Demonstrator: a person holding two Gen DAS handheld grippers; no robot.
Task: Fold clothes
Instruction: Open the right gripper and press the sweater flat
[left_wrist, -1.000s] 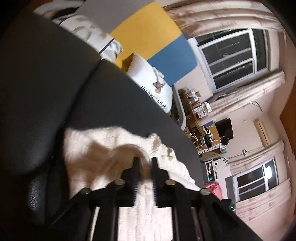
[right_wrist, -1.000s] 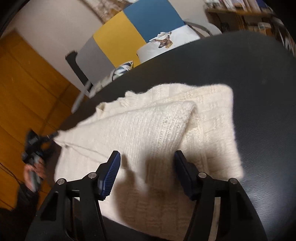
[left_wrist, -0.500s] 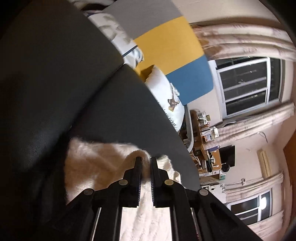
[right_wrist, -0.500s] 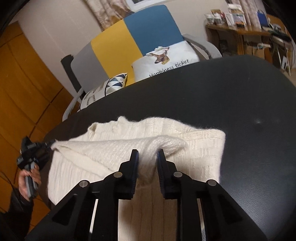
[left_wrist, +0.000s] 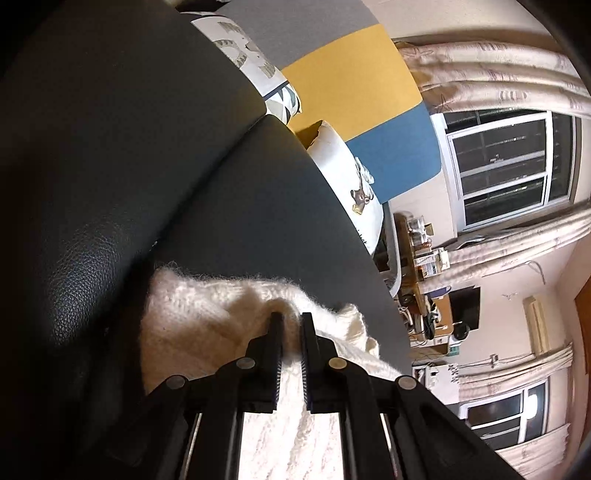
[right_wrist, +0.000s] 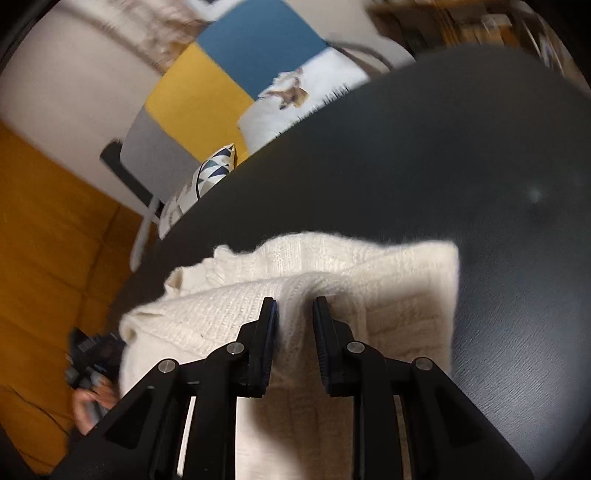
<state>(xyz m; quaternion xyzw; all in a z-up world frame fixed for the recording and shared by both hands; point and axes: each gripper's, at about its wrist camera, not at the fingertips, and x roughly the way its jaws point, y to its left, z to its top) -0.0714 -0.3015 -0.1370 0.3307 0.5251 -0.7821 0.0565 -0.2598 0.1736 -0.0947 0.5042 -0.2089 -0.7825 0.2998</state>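
A cream knitted sweater (right_wrist: 399, 280) lies partly folded on a round black table (right_wrist: 443, 147). My right gripper (right_wrist: 294, 308) is shut on a raised fold of the sweater's upper layer, near its right end. In the left wrist view my left gripper (left_wrist: 291, 319) is shut on a bunched corner of the same sweater (left_wrist: 192, 325), lifted a little off the table (left_wrist: 258, 206). The other gripper, held in a hand (right_wrist: 92, 398), shows at the sweater's left end in the right wrist view.
A chair with a grey, yellow and blue back (right_wrist: 221, 70) stands behind the table, with a patterned cushion (right_wrist: 207, 173) and a white printed cushion (right_wrist: 306, 96) on it. Beyond it are a cluttered desk (left_wrist: 421, 266), windows and curtains (left_wrist: 491, 77). An orange wooden wall (right_wrist: 40, 236) is at the left.
The right gripper went from open over the sweater to shut on a fold and lifted it. The left gripper stayed shut on its corner and moved slightly with the cloth.
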